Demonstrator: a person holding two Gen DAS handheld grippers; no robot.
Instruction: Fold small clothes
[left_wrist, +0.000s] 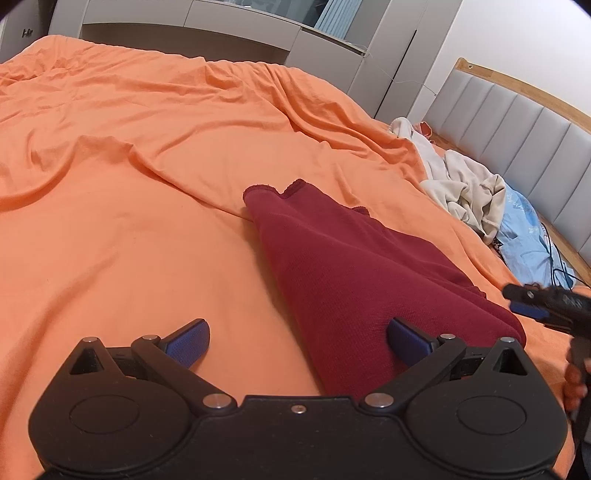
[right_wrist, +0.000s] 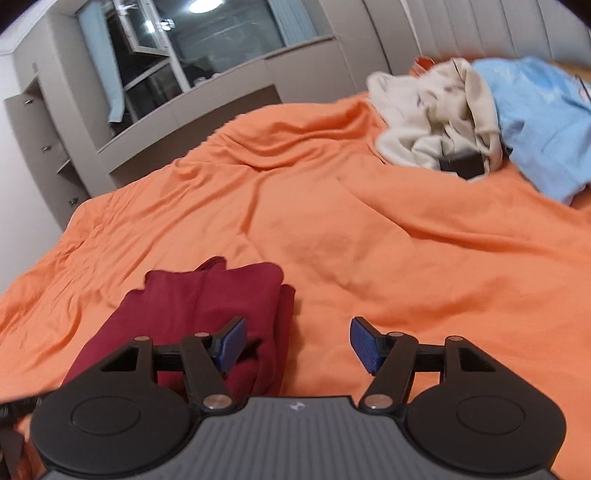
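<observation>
While the orange bedsheet spreads rumpled across the whole bed, wall to headboard, the padded grey headboard runs along its far right side in the left wrist view. Against it sits a heap of laundry: a cream garment bunched up, a light blue one just beside it and touching. Well apart from that heap, in the middle of the sheet, lies the dark red garment, folded into a long narrow shape, one end with a scalloped edge pointing away from the cameras.

Now the tools! The left gripper hovers low over the near end of the red piece, jaws spread wide, nothing pinched; its right pad lies over the cloth, its left one over bare sheet. The right gripper has its jaws parted about halfway and empty, with the red garment's edge behind its left pad and orange sheet showing in the gap. A hand carries it at the left view's right edge.
</observation>
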